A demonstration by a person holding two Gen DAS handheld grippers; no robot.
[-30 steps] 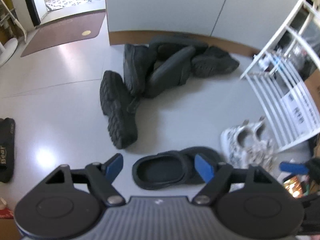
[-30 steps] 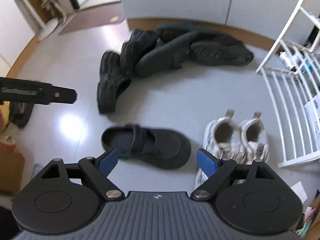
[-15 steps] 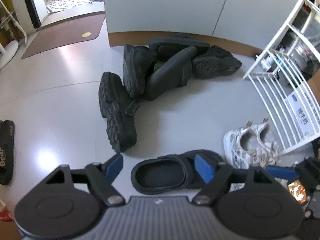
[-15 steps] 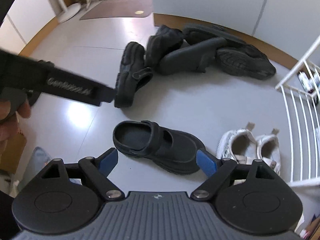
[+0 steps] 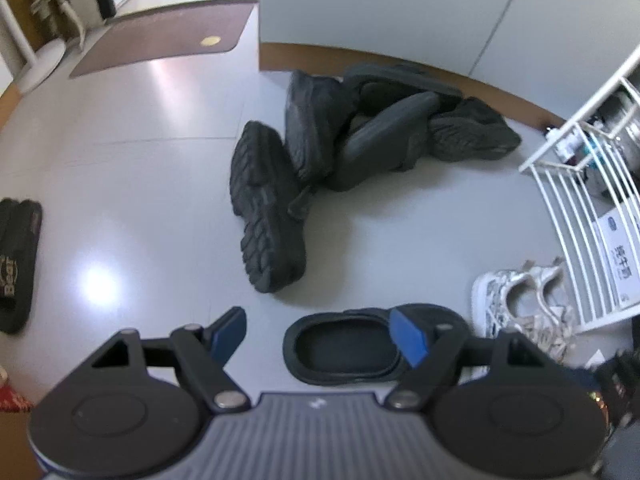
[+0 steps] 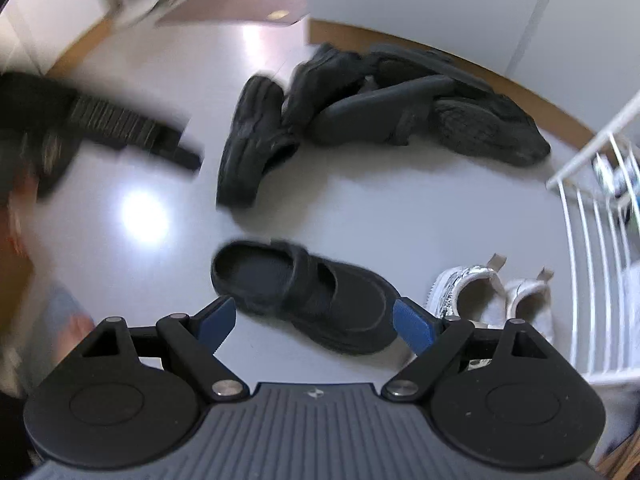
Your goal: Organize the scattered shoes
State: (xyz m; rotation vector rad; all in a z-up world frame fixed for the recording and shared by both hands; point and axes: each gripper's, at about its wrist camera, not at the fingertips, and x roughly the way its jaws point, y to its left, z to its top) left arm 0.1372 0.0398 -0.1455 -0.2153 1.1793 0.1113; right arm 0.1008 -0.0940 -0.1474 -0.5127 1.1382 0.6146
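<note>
Your right gripper (image 6: 314, 322) hangs with jaws spread, empty, over the black rubber strap clog (image 6: 304, 292), just left of the white sneakers (image 6: 492, 292). Descend crooked and one pad may shove it away.

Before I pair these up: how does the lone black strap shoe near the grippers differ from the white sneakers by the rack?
The black strap shoe is a single, plain dark shoe with a strap; the white sneakers are a patterned pair with heel tabs. It lies well clear of the white rack; the sneakers sit beside it. Both stand upright on the floor.
</note>
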